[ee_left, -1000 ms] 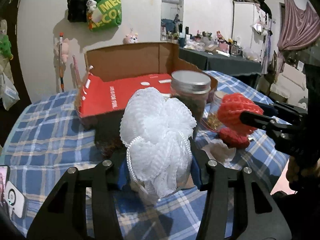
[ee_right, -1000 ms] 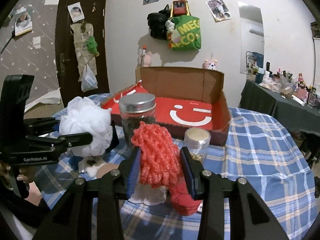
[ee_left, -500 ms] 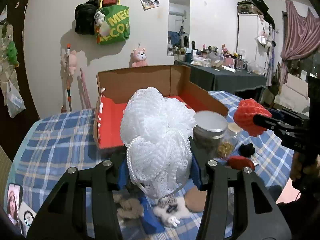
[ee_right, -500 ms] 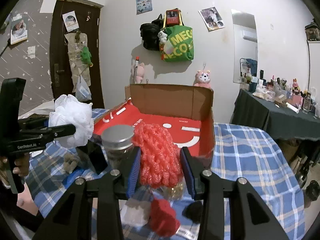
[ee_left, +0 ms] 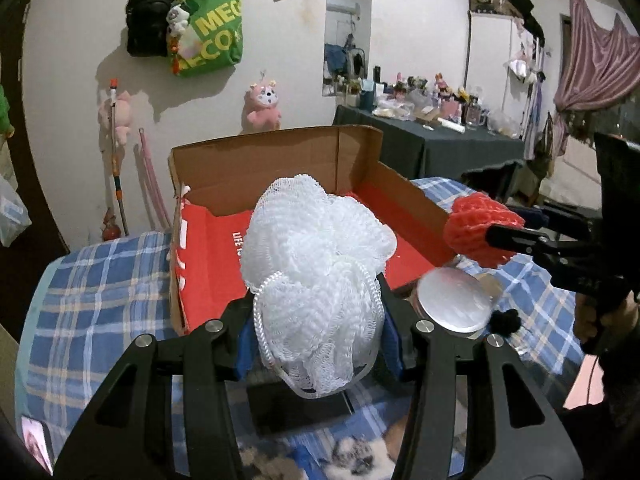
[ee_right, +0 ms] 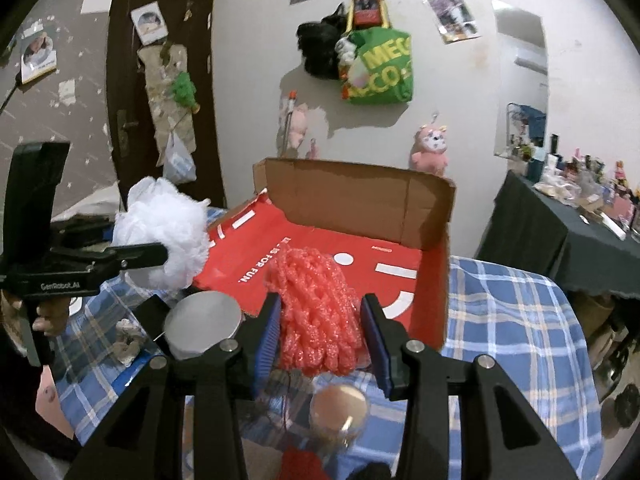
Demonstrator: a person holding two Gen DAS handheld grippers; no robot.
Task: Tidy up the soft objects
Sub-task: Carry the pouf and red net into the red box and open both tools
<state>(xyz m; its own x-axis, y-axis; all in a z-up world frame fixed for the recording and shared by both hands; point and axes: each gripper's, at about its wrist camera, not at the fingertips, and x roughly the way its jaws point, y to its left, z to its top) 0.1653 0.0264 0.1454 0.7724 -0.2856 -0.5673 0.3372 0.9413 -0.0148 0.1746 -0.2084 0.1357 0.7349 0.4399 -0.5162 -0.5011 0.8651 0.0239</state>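
Above the blue plaid desk (ee_left: 92,292), left tool (ee_left: 320,344) clamps white mesh bath pouf (ee_left: 316,264), held in the air in front of open cardboard box (ee_left: 280,164) with red lining. Right tool (ee_right: 320,328) clamps red knitted soft piece (ee_right: 316,312), also lifted, just at the box's near edge. Each tool shows in the other's view, well apart, left and right of box front. Silver-lidded jar (ee_right: 202,326) stands on desk below, between them; smaller clear jar (ee_right: 340,406) sits under right tool. Small plush bits lie on desk near left tool, blurred.
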